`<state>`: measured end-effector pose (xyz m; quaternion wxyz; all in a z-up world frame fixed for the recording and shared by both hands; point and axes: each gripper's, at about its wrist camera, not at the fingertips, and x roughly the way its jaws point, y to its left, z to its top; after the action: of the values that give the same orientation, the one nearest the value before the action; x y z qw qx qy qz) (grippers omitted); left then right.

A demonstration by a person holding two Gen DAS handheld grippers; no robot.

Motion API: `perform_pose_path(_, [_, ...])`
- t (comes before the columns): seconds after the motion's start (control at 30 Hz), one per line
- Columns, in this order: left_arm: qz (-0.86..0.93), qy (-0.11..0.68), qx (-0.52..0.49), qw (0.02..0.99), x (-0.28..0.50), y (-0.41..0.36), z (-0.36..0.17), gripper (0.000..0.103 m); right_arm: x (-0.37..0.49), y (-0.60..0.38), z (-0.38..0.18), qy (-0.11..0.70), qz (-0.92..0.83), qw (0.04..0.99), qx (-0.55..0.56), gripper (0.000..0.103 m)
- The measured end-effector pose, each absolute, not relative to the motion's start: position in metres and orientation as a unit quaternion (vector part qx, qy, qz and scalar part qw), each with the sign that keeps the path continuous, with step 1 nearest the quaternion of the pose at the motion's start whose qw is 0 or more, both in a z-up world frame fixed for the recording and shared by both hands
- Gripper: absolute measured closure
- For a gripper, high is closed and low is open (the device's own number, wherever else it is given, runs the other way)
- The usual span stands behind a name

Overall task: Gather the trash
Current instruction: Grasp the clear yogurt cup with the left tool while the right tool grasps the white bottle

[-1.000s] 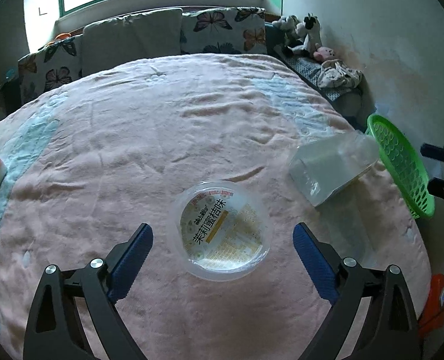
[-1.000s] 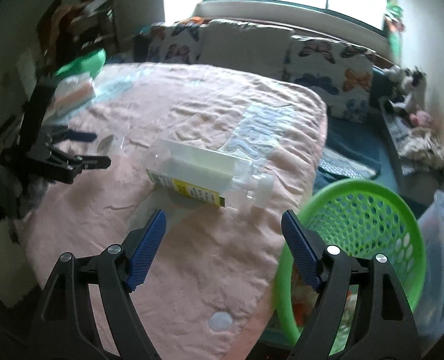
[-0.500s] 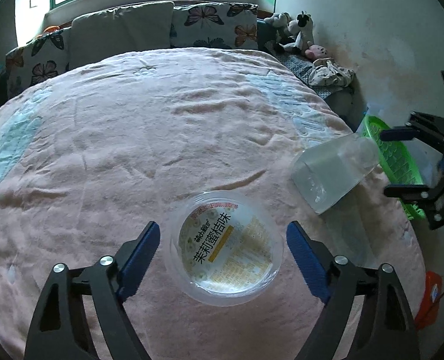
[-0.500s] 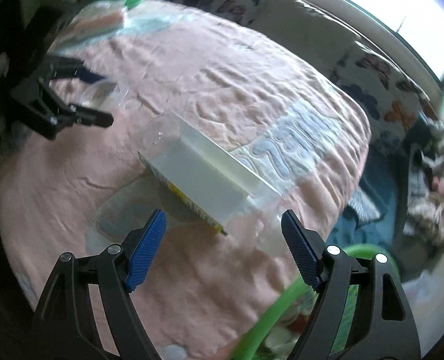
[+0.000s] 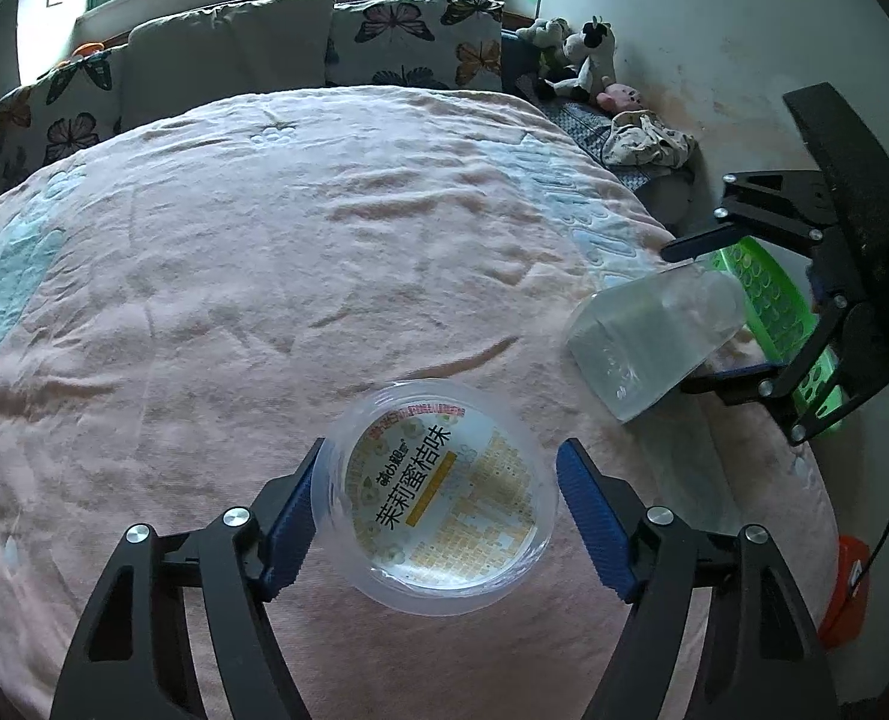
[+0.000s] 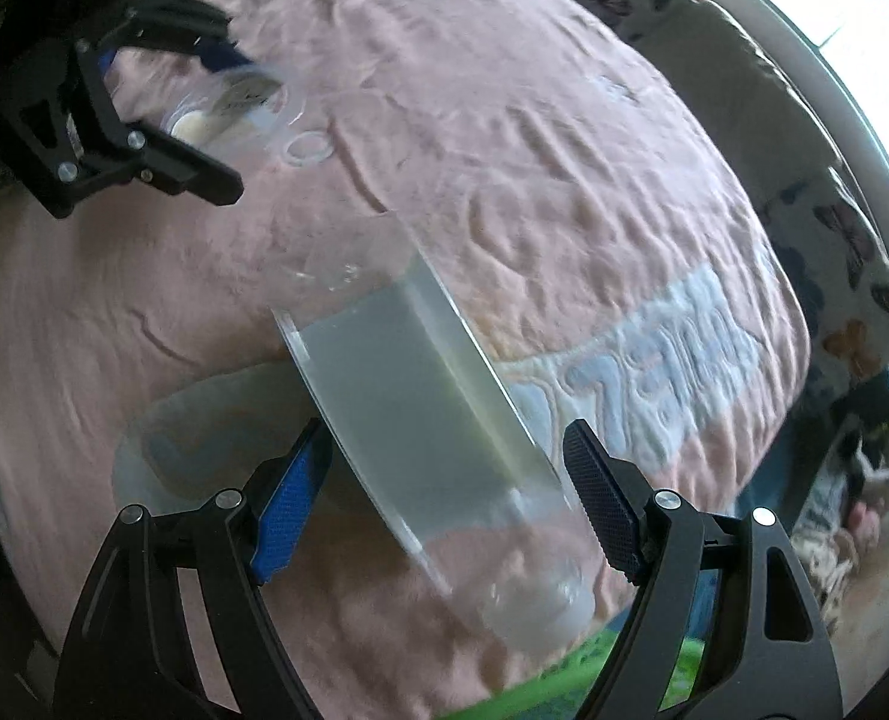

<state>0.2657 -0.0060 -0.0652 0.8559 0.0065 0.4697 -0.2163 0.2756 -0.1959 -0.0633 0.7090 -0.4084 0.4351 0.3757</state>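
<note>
Left gripper (image 5: 435, 501) fingers closing around cup (image 5: 438, 495), no grip yet; right gripper (image 6: 447, 501) wide, straddling box (image 6: 420, 426) to lift.

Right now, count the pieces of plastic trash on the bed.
2. A round labelled tub lies between the left gripper's closing jaws; a clear rectangular box lies near the bed's edge. More may be hidden.

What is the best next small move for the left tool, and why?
Probably finish closing the left tool on the round plastic tub. Its jaws are closing with the tub between them; the left pad looks at the rim, the right pad still shows a gap.
</note>
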Motion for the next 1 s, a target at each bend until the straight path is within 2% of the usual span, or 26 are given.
perform_pose_path(0.3, [-0.22, 0.473, -0.001, 0.853, 0.267, -0.002, -0.069, 0.031, 0.282, -0.168, -0.077, 0.425, 0.411, 0.672, -0.445, 0.025])
perform_pose_path(0.4, [-0.222, 0.474, -0.003, 0.852, 0.267, -0.003, -0.07, 0.031, 0.285, -0.164, -0.075, 0.424, 0.417, 0.672, -0.441, 0.035])
perform_pose_path(0.57, [-0.224, 0.474, -0.001, 0.852, 0.267, -0.004, -0.071, 0.031, 0.279, -0.16, -0.067, 0.418, 0.416, 0.68, -0.436, 0.036])
perform_pose_path(1.0, [-0.22, 0.472, 0.013, 0.854, 0.264, -0.014, -0.069, 0.033, 0.249, -0.232, -0.001, 0.393, 0.317, 0.827, -0.246, 0.037])
